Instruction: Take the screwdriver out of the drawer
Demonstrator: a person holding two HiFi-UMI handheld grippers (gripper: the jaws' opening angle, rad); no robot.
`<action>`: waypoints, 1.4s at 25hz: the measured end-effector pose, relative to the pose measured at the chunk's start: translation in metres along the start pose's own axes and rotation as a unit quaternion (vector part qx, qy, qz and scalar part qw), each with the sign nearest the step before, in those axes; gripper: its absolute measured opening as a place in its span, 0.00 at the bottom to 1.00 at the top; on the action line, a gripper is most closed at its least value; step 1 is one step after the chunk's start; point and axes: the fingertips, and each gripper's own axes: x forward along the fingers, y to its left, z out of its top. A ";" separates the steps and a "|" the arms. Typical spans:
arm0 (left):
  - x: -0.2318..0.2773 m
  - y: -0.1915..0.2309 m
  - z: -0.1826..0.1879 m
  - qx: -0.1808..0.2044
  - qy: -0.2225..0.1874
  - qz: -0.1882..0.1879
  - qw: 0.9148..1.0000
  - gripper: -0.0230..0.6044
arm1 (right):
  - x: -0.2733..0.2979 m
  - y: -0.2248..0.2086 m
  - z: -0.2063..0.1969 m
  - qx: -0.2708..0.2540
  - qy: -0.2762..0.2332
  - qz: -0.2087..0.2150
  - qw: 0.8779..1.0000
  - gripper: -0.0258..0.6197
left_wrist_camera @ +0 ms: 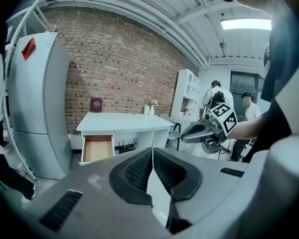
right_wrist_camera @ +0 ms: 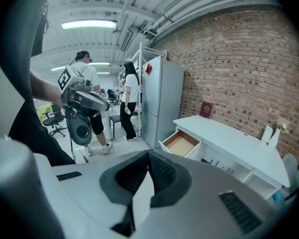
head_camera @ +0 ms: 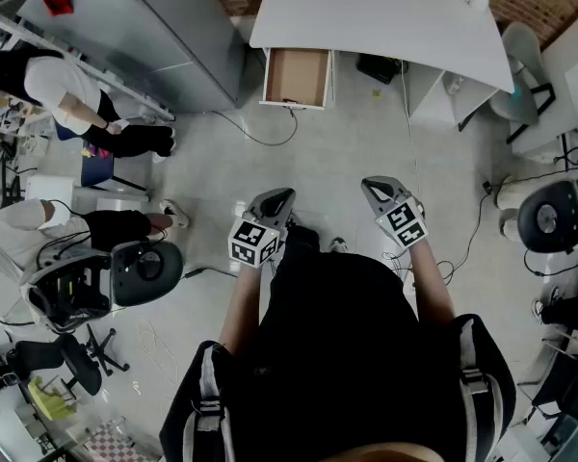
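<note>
Left gripper [head_camera: 273, 203] and right gripper [head_camera: 379, 190] were both held low in front of us, jaws pressed together, nothing between them. The drawer [head_camera: 297, 73] stood pulled out under the white desk [head_camera: 385, 17], well apart from us across the floor [head_camera: 347, 157]. We could not make out the screwdriver. We judged it lay inside the drawer, perhaps the small dark mark at its near edge. Step in hand was the approach. We reckoned it best to walk in square to the drawer, part one gripper's jaws before reaching, and come down over the handle from above.
</note>
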 end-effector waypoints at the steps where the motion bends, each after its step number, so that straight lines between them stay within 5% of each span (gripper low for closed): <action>1: 0.000 -0.002 -0.001 0.000 -0.001 0.001 1.000 0.07 | -0.002 0.000 -0.001 0.002 -0.001 0.000 1.000 0.13; 15: 0.001 -0.003 -0.005 -0.007 -0.005 0.013 1.000 0.07 | -0.002 0.000 -0.017 0.021 0.002 0.011 1.000 0.13; 35: 0.039 0.093 0.027 -0.018 -0.004 -0.014 1.000 0.07 | 0.068 -0.049 0.027 0.037 0.028 -0.017 0.999 0.13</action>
